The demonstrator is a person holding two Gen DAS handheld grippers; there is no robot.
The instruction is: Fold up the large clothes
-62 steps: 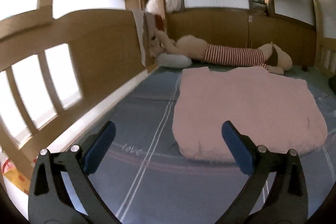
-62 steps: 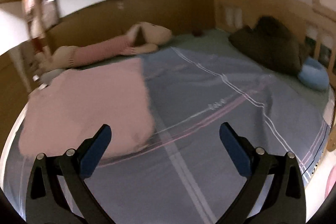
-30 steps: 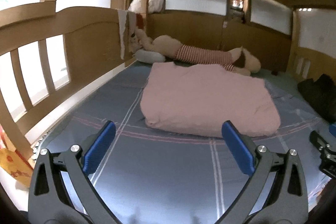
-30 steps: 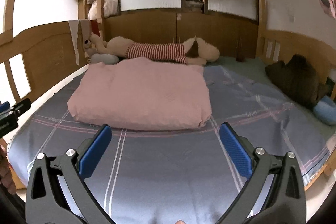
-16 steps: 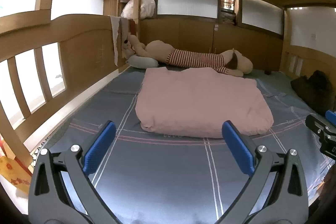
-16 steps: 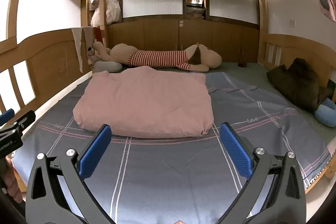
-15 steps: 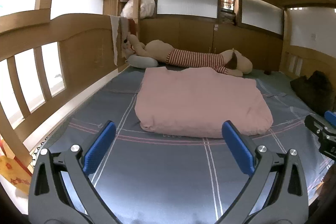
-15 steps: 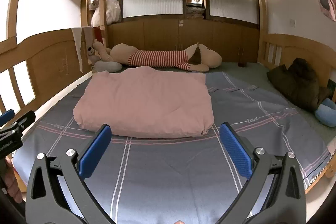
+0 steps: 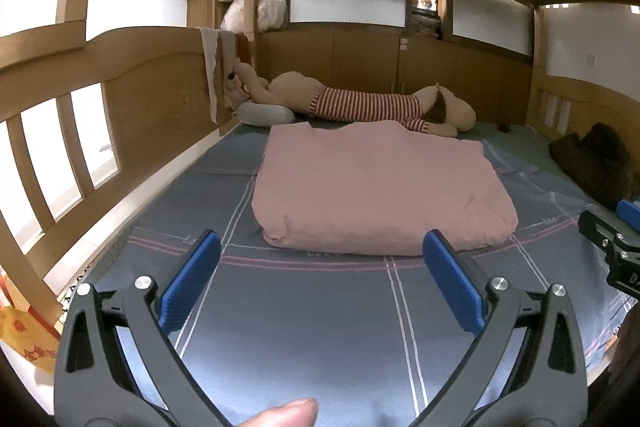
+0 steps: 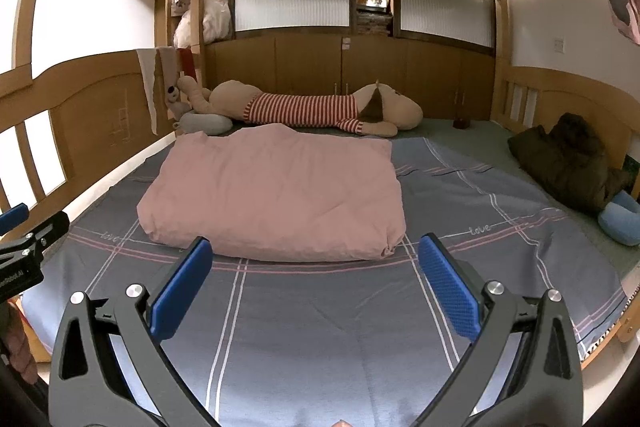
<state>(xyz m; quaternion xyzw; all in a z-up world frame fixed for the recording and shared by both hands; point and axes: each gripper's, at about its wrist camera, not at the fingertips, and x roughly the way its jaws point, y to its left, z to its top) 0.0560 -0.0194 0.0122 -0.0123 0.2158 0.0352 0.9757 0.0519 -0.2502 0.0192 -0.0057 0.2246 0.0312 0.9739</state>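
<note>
A folded pink quilt [image 9: 376, 187] [image 10: 276, 195] lies flat in the middle of the blue-grey bed sheet [image 9: 320, 327] [image 10: 320, 327]. My left gripper [image 9: 320, 283] hovers open above the sheet's near end, well short of the quilt, holding nothing. My right gripper [image 10: 316, 279] is likewise open and empty, just in front of the quilt's near edge. Each gripper's tip shows at the edge of the other's view.
A long plush dog in a red-striped shirt [image 9: 360, 105] [image 10: 304, 111] lies along the far wall. A dark jacket [image 10: 568, 163] and a light blue cushion [image 10: 622, 219] sit at the right side. Wooden bed rails [image 9: 80, 115] run along the left.
Both grippers have pulled back from the quilt toward the foot of the bed and levelled out. In the last half second they barely moved. Both stayed open.
</note>
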